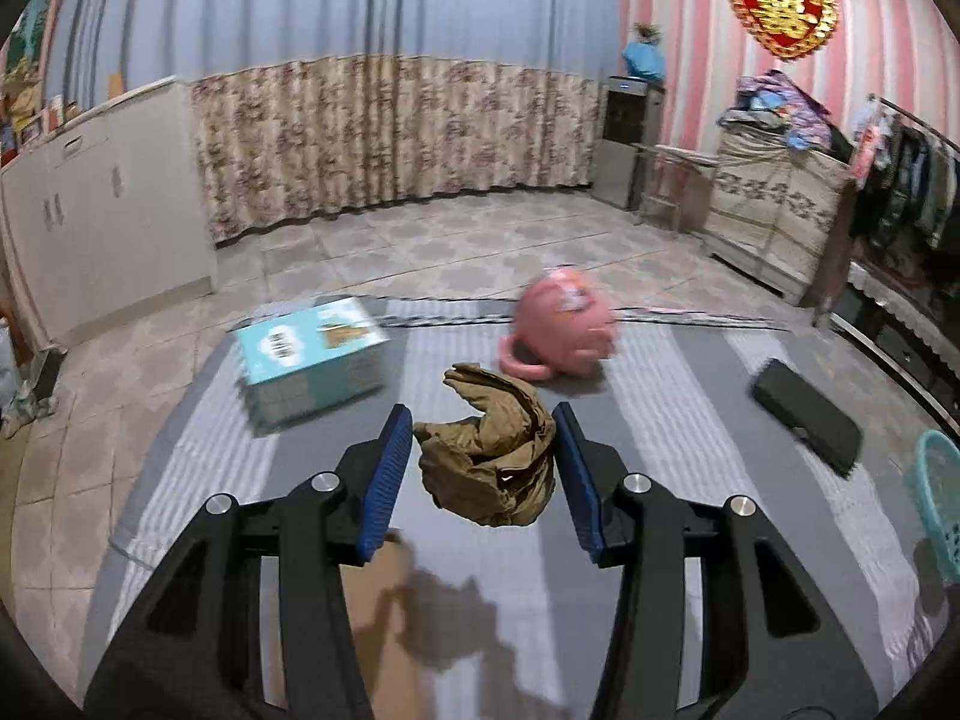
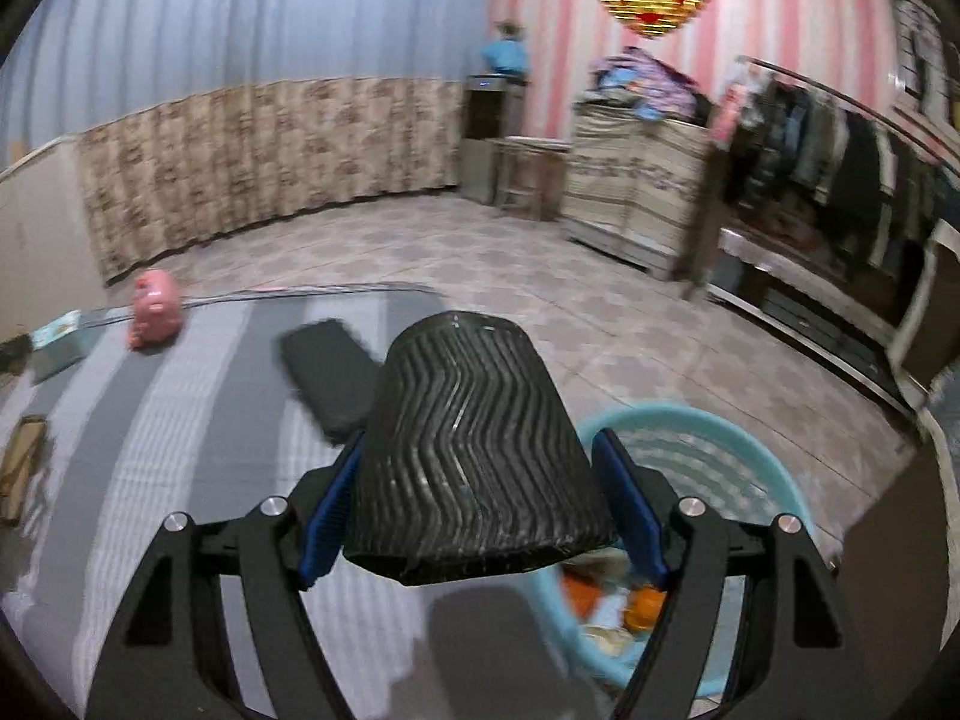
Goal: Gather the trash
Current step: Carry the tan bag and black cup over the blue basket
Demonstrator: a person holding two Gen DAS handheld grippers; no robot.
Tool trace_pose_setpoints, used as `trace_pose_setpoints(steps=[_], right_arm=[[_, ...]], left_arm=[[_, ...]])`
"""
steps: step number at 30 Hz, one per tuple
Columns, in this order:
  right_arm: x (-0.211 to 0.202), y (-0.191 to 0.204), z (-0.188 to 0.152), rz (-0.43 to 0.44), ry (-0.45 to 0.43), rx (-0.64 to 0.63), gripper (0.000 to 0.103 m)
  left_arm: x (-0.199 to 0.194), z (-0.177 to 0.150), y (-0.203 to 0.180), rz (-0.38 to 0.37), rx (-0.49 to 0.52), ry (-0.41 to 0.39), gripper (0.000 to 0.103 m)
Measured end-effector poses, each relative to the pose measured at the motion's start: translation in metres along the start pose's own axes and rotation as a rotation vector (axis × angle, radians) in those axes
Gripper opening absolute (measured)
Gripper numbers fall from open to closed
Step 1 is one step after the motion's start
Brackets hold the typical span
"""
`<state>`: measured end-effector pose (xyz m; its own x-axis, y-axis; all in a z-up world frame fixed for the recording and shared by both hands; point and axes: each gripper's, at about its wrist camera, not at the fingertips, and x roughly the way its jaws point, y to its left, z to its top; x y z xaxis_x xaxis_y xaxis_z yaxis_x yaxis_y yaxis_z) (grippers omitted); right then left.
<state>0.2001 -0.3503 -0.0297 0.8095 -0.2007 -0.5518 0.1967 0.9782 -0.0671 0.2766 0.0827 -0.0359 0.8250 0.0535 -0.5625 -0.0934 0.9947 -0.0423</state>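
Two gripper-mounted fisheyes angled down, close above the striped mat (image 1: 660,396), both toward the curtained wall (image 2: 270,156).

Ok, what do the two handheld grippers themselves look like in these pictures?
Both look alike. The left gripper and the right gripper each have matte black linkage arms with cut-out windows, round silver pivot bolts, and two flat fingers faced with ribbed blue pads. No cables, markings, hands or sleeves show.

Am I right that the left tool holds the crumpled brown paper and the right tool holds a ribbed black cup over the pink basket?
Not quite: the basket is turquoise, not pink, as the right wrist view shows. The rest stands: the left tool grips the crumpled brown paper, and the right tool holds the ribbed black cup over that basket.
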Motion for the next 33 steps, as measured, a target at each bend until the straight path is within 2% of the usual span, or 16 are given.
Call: trace_pose_setpoints(steps=[4, 8, 13, 20, 27, 33], right_arm=[[0.018, -0.034, -0.005, -0.013, 0.025, 0.079, 0.074], [0.023, -0.054, -0.004, -0.056, 0.014, 0.077, 0.074], [0.027, -0.083, -0.011, -0.093, 0.016, 0.1, 0.074], [0.033, -0.118, -0.02, -0.119, 0.026, 0.144, 0.074], [0.036, -0.141, -0.022, -0.133, 0.032, 0.171, 0.074], [0.036, -0.164, -0.027, -0.187, 0.042, 0.199, 0.074]], left_arm=[[-0.007, -0.007, -0.052, -0.051, 0.049, 0.007, 0.047], [-0.011, -0.017, -0.103, -0.113, 0.089, 0.018, 0.047], [-0.012, -0.03, -0.175, -0.226, 0.137, 0.051, 0.047], [-0.023, -0.045, -0.267, -0.341, 0.226, 0.052, 0.047], [-0.022, -0.053, -0.331, -0.411, 0.289, 0.077, 0.047], [-0.026, -0.065, -0.385, -0.473, 0.357, 0.092, 0.047]])
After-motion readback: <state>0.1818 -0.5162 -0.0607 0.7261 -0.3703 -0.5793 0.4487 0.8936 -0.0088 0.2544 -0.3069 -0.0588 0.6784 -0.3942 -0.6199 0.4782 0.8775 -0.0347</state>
